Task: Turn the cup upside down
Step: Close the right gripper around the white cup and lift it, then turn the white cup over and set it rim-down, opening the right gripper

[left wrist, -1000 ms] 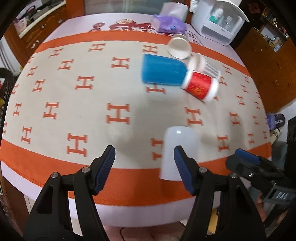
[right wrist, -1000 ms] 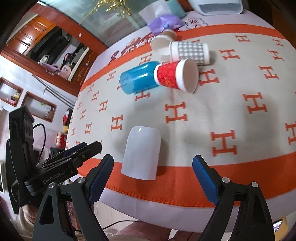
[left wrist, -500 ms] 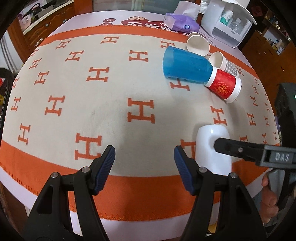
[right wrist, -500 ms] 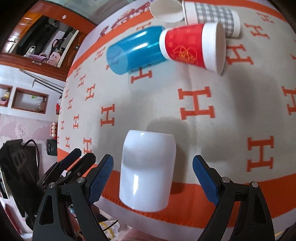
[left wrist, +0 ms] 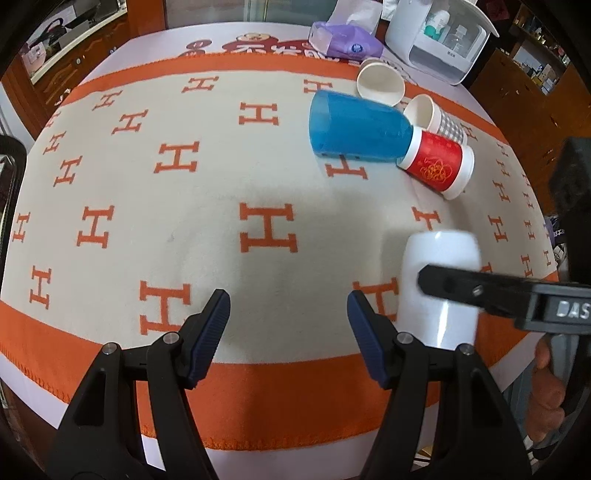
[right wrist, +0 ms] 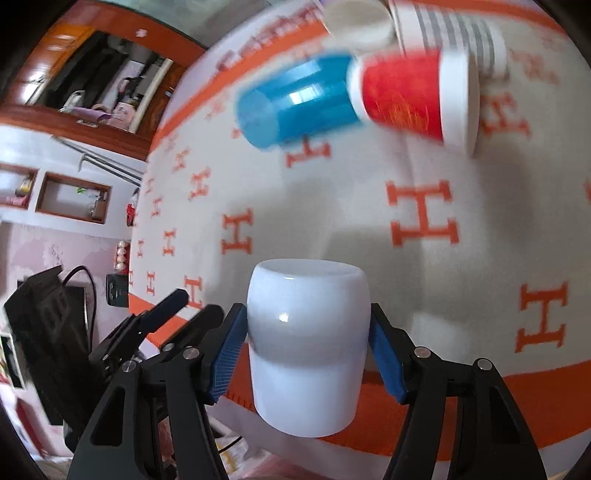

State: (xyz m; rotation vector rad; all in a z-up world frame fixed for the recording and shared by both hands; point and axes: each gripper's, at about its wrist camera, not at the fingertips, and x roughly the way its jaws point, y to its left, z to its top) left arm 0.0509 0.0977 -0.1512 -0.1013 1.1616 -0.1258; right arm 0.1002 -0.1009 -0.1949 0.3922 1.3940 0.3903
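White cup (right wrist: 308, 347) sits between the blue pads of the right claw (right wrist: 308, 354), which are pressed against its two sides, so that claw is clamped on it. The cup's closed end faces away from the right wrist camera, and it is near the front edge of the table (left wrist: 258, 376), over the orange border of the patterned cloth (left wrist: 207, 206). In the left wrist view the same cup (left wrist: 439, 258) shows at the right, with one black finger of the right claw (left wrist: 480, 291) crossing in front of it and a hand (left wrist: 550, 391) gripping the tool below. The left claw (left wrist: 288, 328) hovers over the cloth with its pads wide apart and nothing between them. Farther back, well apart from the white cup, a blue cup (left wrist: 358, 127) lies on its side touching a red cup (left wrist: 437, 162), with a checked cup (left wrist: 436, 116) and a plain paper cup (left wrist: 380, 84) just behind them. A purple pack (left wrist: 345, 40) and a white box (left wrist: 439, 35) stand at the far edge.
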